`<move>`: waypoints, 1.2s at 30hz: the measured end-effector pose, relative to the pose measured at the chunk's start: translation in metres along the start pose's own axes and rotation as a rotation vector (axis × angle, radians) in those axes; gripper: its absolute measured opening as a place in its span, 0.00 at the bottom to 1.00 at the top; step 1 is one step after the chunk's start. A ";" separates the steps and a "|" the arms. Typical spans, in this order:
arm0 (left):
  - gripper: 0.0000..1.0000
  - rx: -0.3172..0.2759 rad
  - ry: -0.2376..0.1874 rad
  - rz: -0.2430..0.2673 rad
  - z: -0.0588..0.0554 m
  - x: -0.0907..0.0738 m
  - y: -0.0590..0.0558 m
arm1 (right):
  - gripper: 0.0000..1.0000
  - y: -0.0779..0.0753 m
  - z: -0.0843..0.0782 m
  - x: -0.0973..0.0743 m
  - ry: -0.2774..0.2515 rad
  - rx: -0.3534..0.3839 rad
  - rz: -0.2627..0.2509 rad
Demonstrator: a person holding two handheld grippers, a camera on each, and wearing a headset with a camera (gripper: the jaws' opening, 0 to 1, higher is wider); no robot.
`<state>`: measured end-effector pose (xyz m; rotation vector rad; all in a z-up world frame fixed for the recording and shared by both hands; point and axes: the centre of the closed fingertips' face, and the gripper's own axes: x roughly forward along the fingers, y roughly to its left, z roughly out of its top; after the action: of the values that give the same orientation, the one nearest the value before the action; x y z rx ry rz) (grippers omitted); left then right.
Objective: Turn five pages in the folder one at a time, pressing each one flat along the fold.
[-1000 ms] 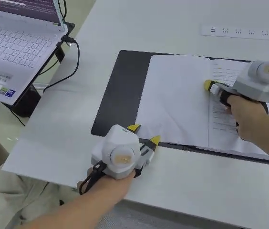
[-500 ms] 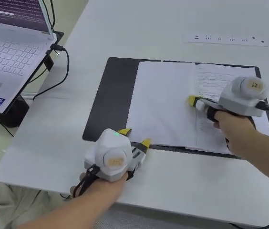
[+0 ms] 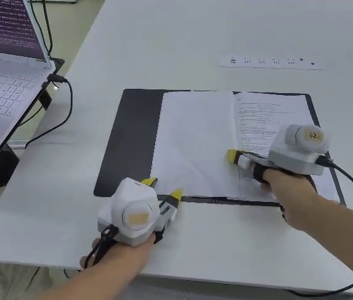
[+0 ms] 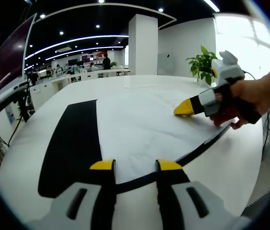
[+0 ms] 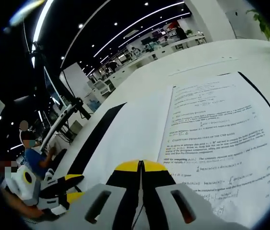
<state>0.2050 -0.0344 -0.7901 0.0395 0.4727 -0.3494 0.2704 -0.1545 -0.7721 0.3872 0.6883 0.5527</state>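
The folder (image 3: 129, 137) lies open and flat on the table (image 3: 164, 44), at the centre of the head view. One blank sheet (image 3: 192, 137) faces up on its left half and one printed page (image 3: 270, 115) on its right, and the fold runs from 12 to 6 o'clock between them.

Over the last second the right gripper (image 3: 231, 156) has slid down the fold towards 6 o'clock, from the upper third to well past the middle. Its fingers are pressed together with nothing between them. In the right gripper view the joined tips (image 5: 140, 165) sit on the paper just beside the fold. I judge the flattening stroke on this page to be almost finished, with only the short stretch to the near edge left before the next page can be lifted.

The left gripper (image 3: 163, 189) has stayed at 7 o'clock, at the folder's near edge. Its fingers are apart and hold nothing, as the left gripper view (image 4: 136, 166) shows.

That makes one folder and two grippers. Farther out are one laptop (image 3: 1, 94) at 10 o'clock, its one cable (image 3: 57, 119), and one power strip (image 3: 270, 61) at 1 o'clock.
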 end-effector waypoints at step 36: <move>0.32 -0.004 0.001 0.001 0.002 -0.001 -0.002 | 0.00 0.009 -0.056 -0.047 0.022 0.044 -0.011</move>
<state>0.2043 -0.0357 -0.7880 0.0360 0.4741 -0.3476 0.1989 -0.1673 -0.7840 0.4182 0.7248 0.5324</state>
